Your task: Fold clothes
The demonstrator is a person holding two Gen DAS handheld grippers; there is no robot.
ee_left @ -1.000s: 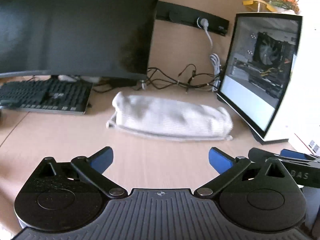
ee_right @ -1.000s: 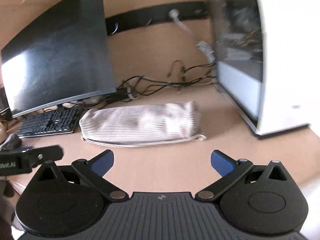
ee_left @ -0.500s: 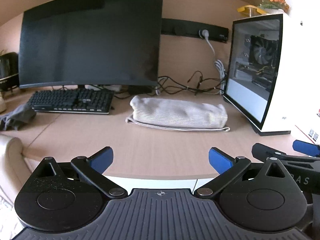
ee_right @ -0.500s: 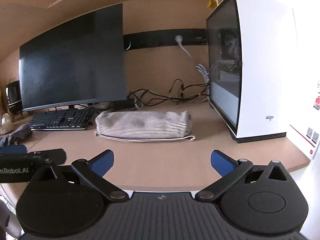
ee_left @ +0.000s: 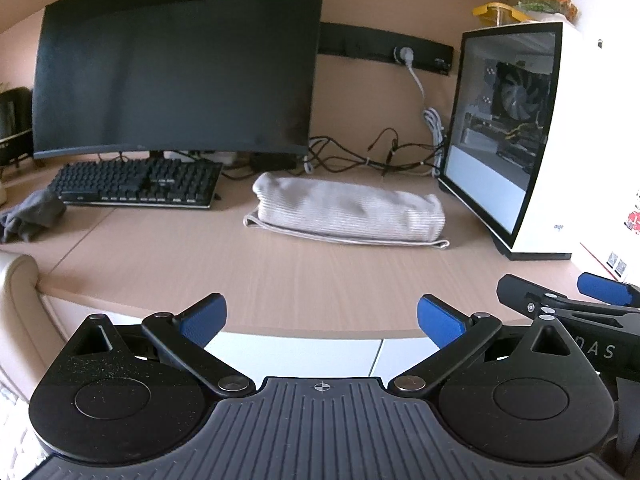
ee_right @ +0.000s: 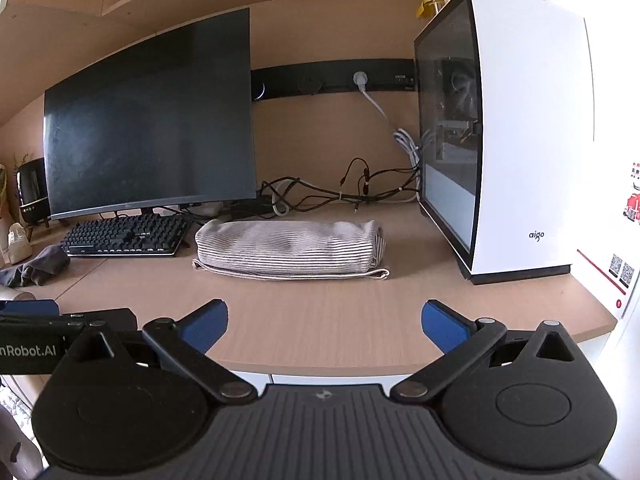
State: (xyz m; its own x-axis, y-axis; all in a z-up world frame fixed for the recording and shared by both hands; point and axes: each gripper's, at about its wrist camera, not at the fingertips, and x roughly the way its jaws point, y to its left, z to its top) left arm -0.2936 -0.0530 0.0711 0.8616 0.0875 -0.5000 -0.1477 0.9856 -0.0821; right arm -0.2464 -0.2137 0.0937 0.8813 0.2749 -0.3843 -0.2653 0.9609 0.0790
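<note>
A striped grey-white garment lies folded into a long bundle on the wooden desk, between the keyboard and the PC case. My left gripper hangs open over the desk's front edge, well short of the bundle, nothing between its blue pads. My right gripper is open too, at the same distance back, and empty. In the left wrist view the right gripper shows at the right edge. The left gripper shows at the left edge of the right wrist view.
A dark monitor and black keyboard stand at the back left. A white PC case stands at the right, cables behind the garment. A crumpled dark grey cloth lies at the far left. A beige chair arm sits below the desk edge.
Both grippers have pulled back from the desk and away from the folded garment, which now looks smaller and farther. The desk's front edge has come into view. Both stay open.
</note>
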